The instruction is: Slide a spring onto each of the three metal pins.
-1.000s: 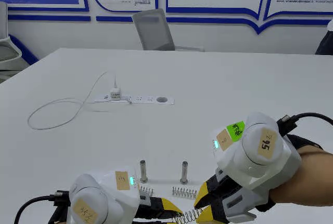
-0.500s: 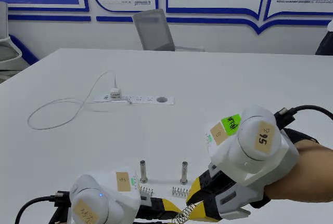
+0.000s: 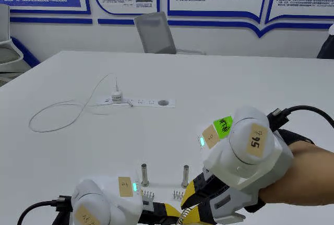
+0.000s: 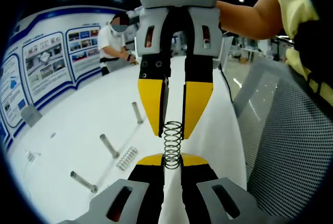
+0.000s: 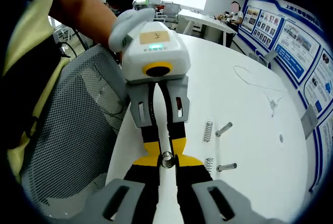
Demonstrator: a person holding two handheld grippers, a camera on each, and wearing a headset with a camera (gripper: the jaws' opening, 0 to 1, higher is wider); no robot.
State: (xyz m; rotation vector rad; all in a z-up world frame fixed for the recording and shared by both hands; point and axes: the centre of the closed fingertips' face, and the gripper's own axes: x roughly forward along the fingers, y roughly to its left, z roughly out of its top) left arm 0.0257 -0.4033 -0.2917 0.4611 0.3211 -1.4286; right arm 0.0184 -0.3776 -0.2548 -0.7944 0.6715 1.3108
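The left gripper [image 4: 173, 162] and the right gripper [image 5: 166, 164] meet tip to tip low over the near edge of the white table [image 3: 235, 94], with the held spring [image 4: 173, 143] stretched between them. In the left gripper view its own yellow-tipped fingers [image 4: 151, 160] are closed on the lower end of that spring, and the right gripper's fingers [image 4: 153, 104] come down from the top and pinch the upper end, so the coil runs straight from one pair to the other. The right gripper view looks along the coil and shows it end-on as a small ring clamped between that gripper's own fingers, with the left gripper's white body facing the camera just behind it. The spring is off the table surface, held in the air by both grippers. Just beyond the grippers the metal pins [image 4: 108, 145] stand upright on the table in a row, three of them in the left gripper view, all bare. Two loose springs [image 5: 208, 130] lie flat on the table near the feet of the pins, apart from each other. Farther back on the table sit a white power strip [image 3: 138, 101] and a looping white cable [image 3: 62, 110], and a grey chair [image 3: 154, 32] stands at the far edge
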